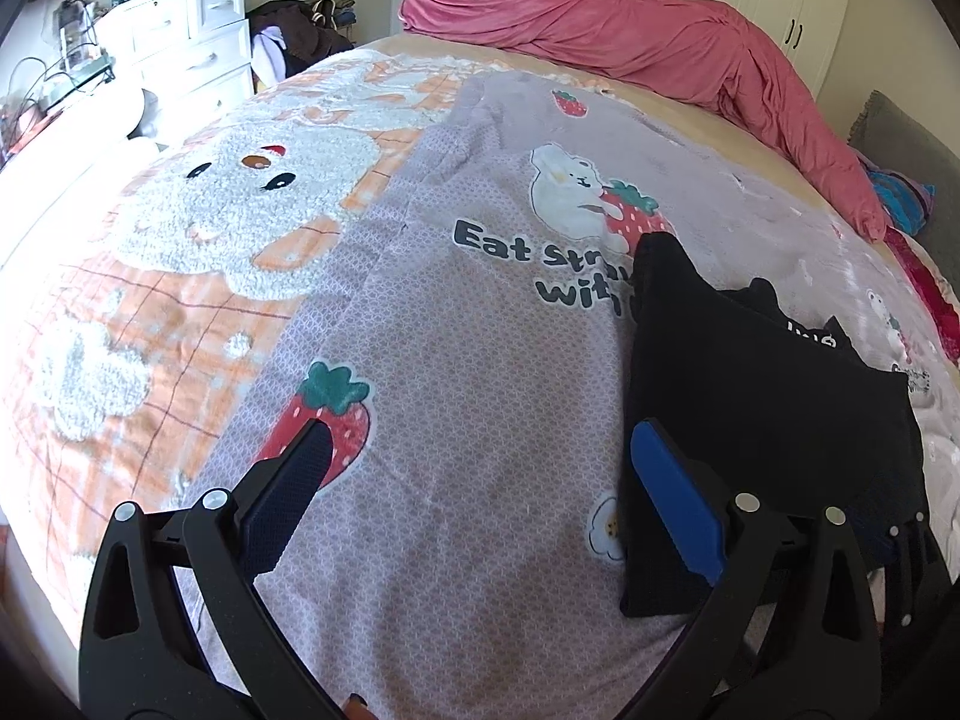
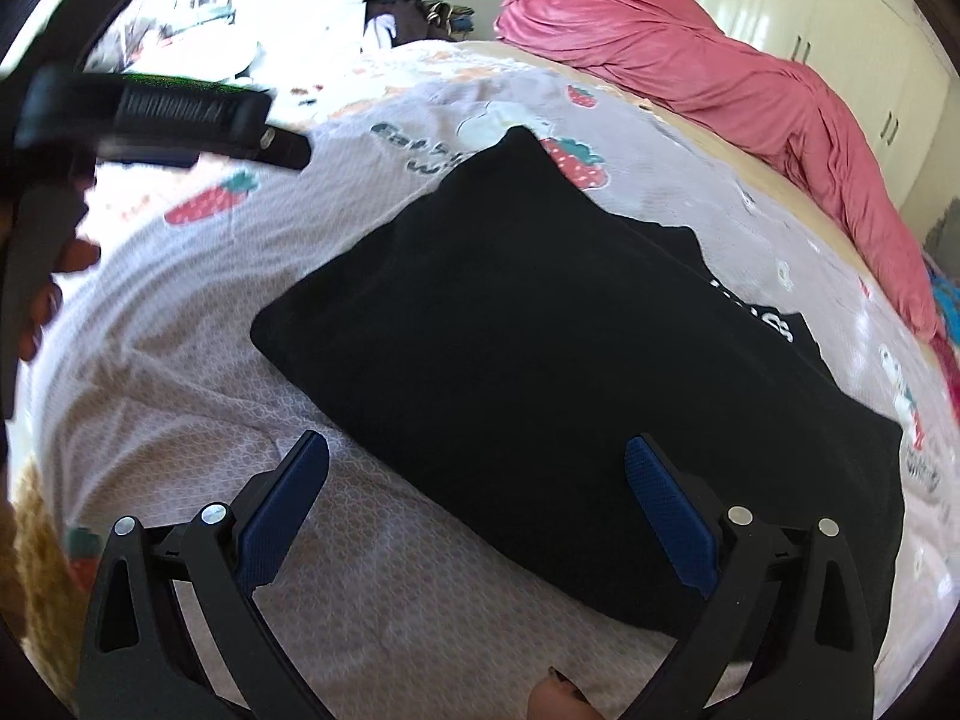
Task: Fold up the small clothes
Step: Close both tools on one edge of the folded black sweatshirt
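The black garment (image 2: 540, 372) lies folded into a rough rectangle on the bed, on the strawberry-print sheet (image 1: 450, 372), with white lettering showing at its far right edge.

In the left wrist view, an orange plaid blanket with a fluffy white bunny (image 1: 198, 228) covers the left side of the bed. The left gripper (image 1: 480, 492) hovers over the bare sheet, jaws spread wide and holding nothing, its right finger just above the garment's left edge. A rumpled pink duvet (image 1: 630, 30) is heaped along the far side.

In the right wrist view, the left gripper appears blurred at the upper left, with a hand (image 2: 54, 294) beneath it. The right gripper (image 2: 480, 492) hangs over the garment's near edge, jaws released and empty.
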A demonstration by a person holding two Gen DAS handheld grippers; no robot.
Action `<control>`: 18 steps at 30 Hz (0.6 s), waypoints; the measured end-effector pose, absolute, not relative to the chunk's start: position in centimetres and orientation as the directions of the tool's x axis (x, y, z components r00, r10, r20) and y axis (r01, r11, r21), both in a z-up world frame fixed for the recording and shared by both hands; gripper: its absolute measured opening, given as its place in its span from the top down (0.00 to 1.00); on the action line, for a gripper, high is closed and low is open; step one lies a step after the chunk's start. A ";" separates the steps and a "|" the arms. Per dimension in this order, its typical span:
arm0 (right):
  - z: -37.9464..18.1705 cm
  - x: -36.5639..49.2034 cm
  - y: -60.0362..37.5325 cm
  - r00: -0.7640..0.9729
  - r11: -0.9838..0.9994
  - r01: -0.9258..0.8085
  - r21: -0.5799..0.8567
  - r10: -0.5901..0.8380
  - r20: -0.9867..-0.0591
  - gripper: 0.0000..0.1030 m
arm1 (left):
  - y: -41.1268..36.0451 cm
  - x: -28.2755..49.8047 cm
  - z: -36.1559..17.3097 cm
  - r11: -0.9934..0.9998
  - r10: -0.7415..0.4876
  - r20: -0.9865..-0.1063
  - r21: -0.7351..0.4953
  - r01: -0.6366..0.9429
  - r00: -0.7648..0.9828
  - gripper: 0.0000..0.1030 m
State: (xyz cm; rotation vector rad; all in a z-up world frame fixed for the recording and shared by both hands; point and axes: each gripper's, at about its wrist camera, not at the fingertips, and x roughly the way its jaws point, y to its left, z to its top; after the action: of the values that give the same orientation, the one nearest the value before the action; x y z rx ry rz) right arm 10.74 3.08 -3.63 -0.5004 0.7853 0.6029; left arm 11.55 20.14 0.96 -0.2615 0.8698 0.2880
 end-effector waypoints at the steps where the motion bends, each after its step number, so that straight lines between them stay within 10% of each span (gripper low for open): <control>1: -4.0 10.7 3.4 0.566 0.719 -0.663 -0.210 0.297 -0.769 0.04 | 20.2 11.7 0.9 0.930 0.139 -0.778 -0.109 -0.350 0.612 0.09; 16: -5.4 12.8 7.0 0.700 0.708 -0.600 -0.371 0.242 -0.672 0.06 | 20.1 15.4 -0.3 0.930 0.108 -0.796 -0.131 -0.344 0.596 0.09; 18: -4.7 12.5 6.4 0.712 0.717 -0.602 -0.352 0.282 -0.643 0.30 | 20.1 15.9 -0.4 0.927 0.092 -0.799 -0.148 -0.344 0.594 0.09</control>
State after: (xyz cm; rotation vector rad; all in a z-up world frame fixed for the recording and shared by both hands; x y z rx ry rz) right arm 12.53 6.37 -4.65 -0.5846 0.5930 0.5219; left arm 15.93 20.07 -0.42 -0.3025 0.9029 0.2582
